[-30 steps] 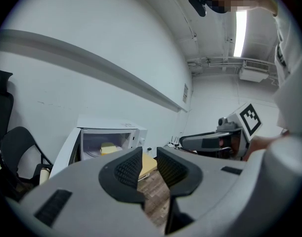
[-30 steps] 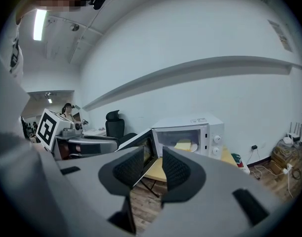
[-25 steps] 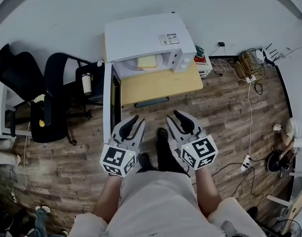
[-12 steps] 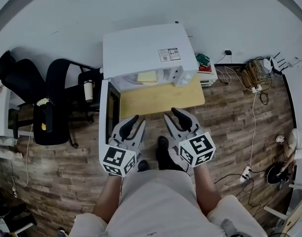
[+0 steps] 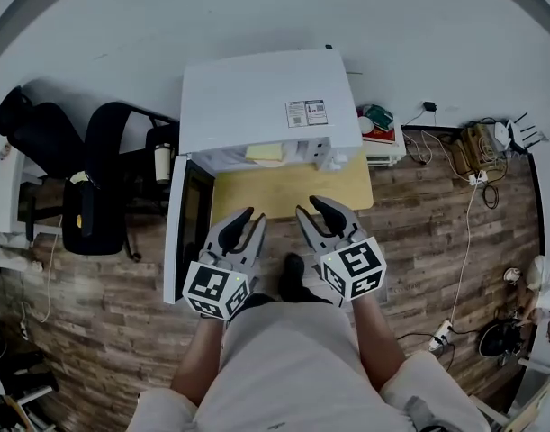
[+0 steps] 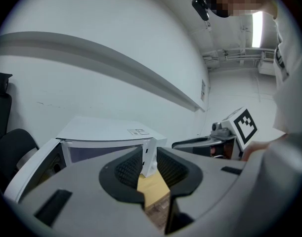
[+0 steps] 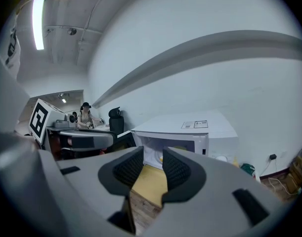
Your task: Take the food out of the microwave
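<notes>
Inside the open microwave (image 5: 265, 97) the yellow food (image 5: 264, 152) sits untouched. Left gripper (image 5: 254, 216) and right gripper (image 5: 309, 207) hover short of it, jaws narrowly apart, both empty. Looks like the approach step; next up, reach in and open wider.

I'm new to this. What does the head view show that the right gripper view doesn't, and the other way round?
Only the head view: the wearer's own shorts and shoe, and a white cup left of the microwave. Only the right gripper view: a ceiling light and a distant seated person. Both: the white microwave, its door open, on the wooden table.
</notes>
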`<control>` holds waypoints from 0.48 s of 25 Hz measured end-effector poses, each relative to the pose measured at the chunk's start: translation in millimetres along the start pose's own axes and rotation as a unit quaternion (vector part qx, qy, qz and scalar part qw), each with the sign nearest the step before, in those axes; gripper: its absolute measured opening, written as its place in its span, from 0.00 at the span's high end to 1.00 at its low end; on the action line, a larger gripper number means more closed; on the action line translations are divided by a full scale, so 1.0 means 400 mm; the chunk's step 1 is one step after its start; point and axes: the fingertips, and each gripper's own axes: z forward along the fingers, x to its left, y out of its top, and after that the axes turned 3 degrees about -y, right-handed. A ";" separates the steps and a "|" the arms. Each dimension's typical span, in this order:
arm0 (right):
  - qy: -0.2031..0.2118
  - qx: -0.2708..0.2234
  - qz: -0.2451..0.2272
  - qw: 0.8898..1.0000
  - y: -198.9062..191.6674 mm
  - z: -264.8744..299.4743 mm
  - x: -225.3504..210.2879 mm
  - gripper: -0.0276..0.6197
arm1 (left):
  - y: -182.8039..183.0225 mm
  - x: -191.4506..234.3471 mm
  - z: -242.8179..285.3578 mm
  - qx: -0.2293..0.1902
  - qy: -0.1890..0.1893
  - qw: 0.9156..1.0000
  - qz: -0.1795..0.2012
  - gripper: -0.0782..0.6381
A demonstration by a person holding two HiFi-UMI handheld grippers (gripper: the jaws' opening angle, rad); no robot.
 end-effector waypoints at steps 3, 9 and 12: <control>0.007 0.004 -0.002 1.000 -0.010 0.014 -0.027 0.79 | -0.005 -0.002 0.028 0.002 0.010 1.000 -0.002 0.79; 0.022 0.010 -0.001 1.000 -0.029 0.036 -0.057 0.79 | -0.011 -0.011 0.056 0.005 0.026 1.000 -0.007 0.79; 0.026 0.017 0.001 1.000 -0.049 0.055 -0.064 0.79 | -0.020 -0.009 0.063 0.009 0.032 0.999 -0.009 0.79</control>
